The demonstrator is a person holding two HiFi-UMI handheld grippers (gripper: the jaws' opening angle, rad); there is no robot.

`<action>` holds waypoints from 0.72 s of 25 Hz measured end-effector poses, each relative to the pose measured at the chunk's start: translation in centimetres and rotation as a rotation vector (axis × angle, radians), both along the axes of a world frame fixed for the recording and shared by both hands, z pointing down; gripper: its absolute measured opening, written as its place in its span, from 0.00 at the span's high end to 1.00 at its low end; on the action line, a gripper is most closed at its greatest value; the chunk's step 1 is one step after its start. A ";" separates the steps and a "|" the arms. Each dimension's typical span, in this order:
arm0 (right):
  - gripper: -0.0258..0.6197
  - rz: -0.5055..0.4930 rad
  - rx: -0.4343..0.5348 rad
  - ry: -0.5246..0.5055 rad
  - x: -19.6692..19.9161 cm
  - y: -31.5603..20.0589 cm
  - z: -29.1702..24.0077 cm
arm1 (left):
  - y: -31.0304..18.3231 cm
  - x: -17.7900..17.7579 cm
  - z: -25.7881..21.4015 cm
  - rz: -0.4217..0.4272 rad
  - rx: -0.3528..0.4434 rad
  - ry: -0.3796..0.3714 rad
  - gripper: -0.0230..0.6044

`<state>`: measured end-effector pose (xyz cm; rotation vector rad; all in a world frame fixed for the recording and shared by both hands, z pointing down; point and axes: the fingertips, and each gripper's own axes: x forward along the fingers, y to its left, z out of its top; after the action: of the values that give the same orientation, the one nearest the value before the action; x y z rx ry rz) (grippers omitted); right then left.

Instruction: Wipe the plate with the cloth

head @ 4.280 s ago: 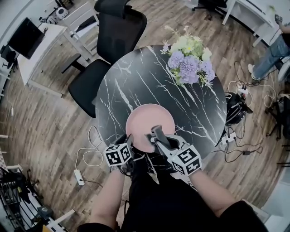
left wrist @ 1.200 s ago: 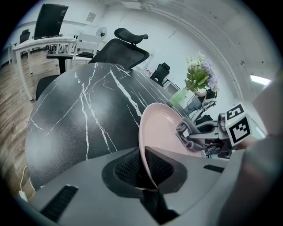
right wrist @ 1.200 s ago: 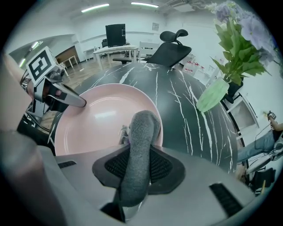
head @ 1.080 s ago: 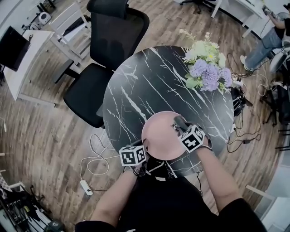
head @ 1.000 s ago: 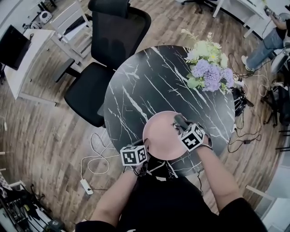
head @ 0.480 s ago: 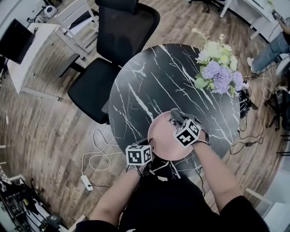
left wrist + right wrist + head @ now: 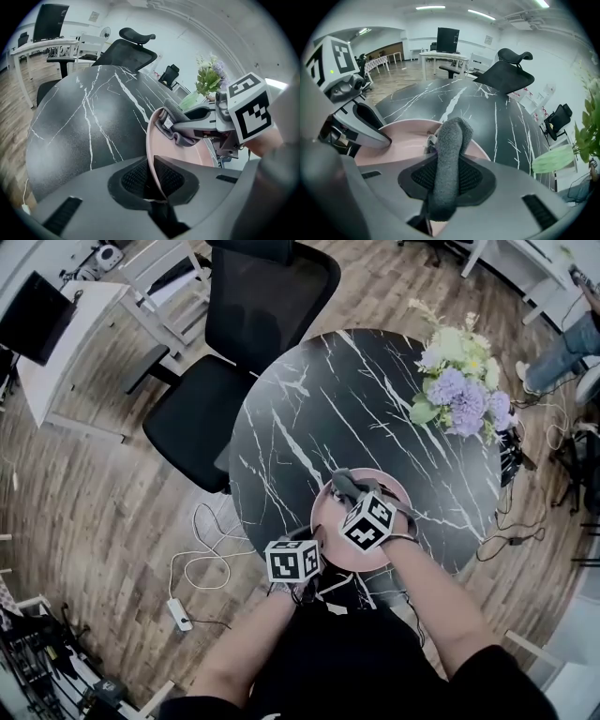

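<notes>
Currently the left gripper (image 7: 152, 180) is pinching the near rim of the pink plate (image 7: 323, 521) between its narrowly set fingers (image 7: 133, 178). The plate is lying at the near edge of the black marble bench (image 7: 309, 399). The right gripper (image 7: 447, 176) is clamping the grey cloth (image 7: 451, 140) in its fingers, touching it to the plate's far side.

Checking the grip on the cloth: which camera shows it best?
Right gripper view: the grey cloth sits centred, pinched in the right gripper. Left gripper view shows it sideways on the plate; head view, a small tip.
</notes>
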<state>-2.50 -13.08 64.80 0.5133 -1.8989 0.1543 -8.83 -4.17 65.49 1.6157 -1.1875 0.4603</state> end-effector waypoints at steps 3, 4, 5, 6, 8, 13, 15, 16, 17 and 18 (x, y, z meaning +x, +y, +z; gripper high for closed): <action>0.79 -0.029 -0.005 -0.022 -1.0 1.0 0.1 | 0.0 -0.1 0.0 -0.007 0.004 -0.002 0.88; 0.79 -0.042 -0.004 -0.031 -1.4 1.4 0.1 | 0.0 -0.1 0.0 -0.010 0.006 -0.004 0.88; 0.79 -0.057 -0.002 -0.039 -1.7 1.8 0.1 | -0.1 -0.1 0.0 -0.013 0.008 -0.004 0.88; 0.79 -0.073 -0.001 -0.047 -2.1 2.3 0.1 | -0.1 -0.1 0.0 -0.018 0.009 -0.005 0.88; 0.79 -0.102 -0.002 -0.062 -2.7 3.4 0.1 | -0.1 -0.1 0.0 -0.030 0.012 -0.006 0.89; 0.79 -0.117 -0.031 -0.110 -3.3 5.7 -0.1 | -0.1 -0.2 0.0 -0.053 0.012 -0.006 0.89; 0.79 -0.102 -0.036 -0.137 -3.3 6.3 -0.4 | -0.2 -0.2 0.0 -0.053 0.012 -0.008 0.89; 0.79 -0.088 -0.040 -0.153 -3.3 6.6 -0.6 | -0.2 -0.2 0.0 -0.054 0.012 -0.007 0.89; 0.79 -0.071 -0.050 -0.172 -3.2 6.9 -0.8 | -0.2 -0.2 -0.1 -0.055 0.013 -0.007 0.89; 0.79 -0.050 -0.065 -0.195 -3.3 7.2 -1.1 | -0.2 -0.2 -0.1 -0.057 0.014 -0.006 0.89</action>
<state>-5.77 -5.86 63.68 0.4181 -2.0878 0.2403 -9.00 -4.35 65.40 1.5889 -1.2404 0.4222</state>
